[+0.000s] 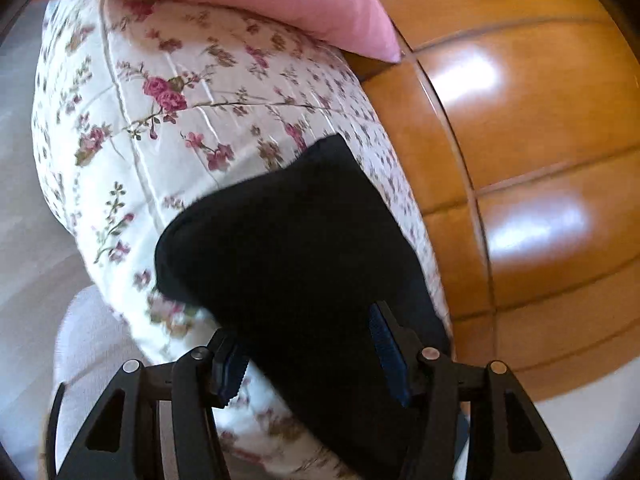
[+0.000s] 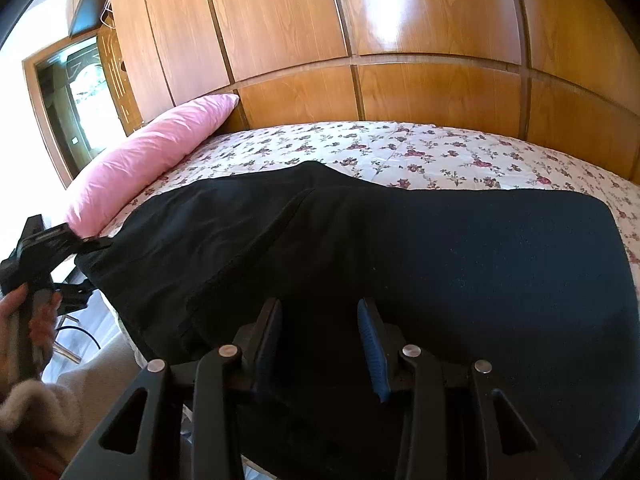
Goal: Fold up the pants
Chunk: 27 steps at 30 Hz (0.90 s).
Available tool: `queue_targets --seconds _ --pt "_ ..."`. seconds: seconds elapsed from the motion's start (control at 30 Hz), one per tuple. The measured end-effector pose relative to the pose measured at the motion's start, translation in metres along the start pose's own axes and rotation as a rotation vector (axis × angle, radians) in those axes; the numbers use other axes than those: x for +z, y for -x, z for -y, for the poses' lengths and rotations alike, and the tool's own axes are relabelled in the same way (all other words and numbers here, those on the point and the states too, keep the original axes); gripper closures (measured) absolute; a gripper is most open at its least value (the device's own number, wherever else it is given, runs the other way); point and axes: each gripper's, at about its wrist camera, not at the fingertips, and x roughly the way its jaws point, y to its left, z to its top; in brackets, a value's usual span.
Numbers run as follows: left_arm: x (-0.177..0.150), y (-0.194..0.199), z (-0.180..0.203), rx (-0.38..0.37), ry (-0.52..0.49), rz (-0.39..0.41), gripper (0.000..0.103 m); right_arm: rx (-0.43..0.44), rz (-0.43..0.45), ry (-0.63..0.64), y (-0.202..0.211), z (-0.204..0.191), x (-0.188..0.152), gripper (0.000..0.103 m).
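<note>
Black pants (image 2: 400,248) lie flat along the front edge of a flowered bedspread (image 2: 400,148). My left gripper (image 1: 306,352) is open at their end near the pillow. Their dark corner (image 1: 288,248) lies between the wide-spread fingers, and the pads do not press on it. In the right wrist view this left gripper (image 2: 90,266) shows at the far left, held by a hand (image 2: 36,320). My right gripper (image 2: 322,342) hovers over the middle of the pants at the bed's edge. Its fingers stand partly apart with black cloth filling the gap; whether they grip it is unclear.
A pink pillow (image 2: 152,152) lies at the left end of the bed against glossy wooden wall panels (image 2: 360,20). A window with a wooden frame (image 2: 80,92) is at the far left. Pale floor (image 1: 24,160) shows beyond the bed's end.
</note>
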Motion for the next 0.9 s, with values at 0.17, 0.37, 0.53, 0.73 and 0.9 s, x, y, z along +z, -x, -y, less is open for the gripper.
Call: queue_targets --seconds 0.17,0.37,0.53,0.73,0.9 --pt "0.011 0.002 -0.007 -0.045 0.012 0.059 0.047 0.004 0.004 -0.005 0.000 0.001 0.000 0.062" --pt "0.024 0.000 -0.004 -0.049 0.015 0.085 0.082 0.011 0.001 -0.015 -0.001 0.003 0.000 0.062" --pt "0.018 0.025 0.053 -0.109 -0.190 0.138 0.086 0.040 0.038 -0.033 0.011 0.001 0.011 0.062" --pt "-0.007 0.050 0.143 -0.254 -0.510 0.166 0.086 0.089 -0.039 -0.013 -0.016 -0.012 0.019 0.062" --pt "-0.035 0.048 0.199 -0.409 -0.649 0.099 0.086 0.090 -0.047 -0.059 -0.026 -0.008 0.018 0.061"
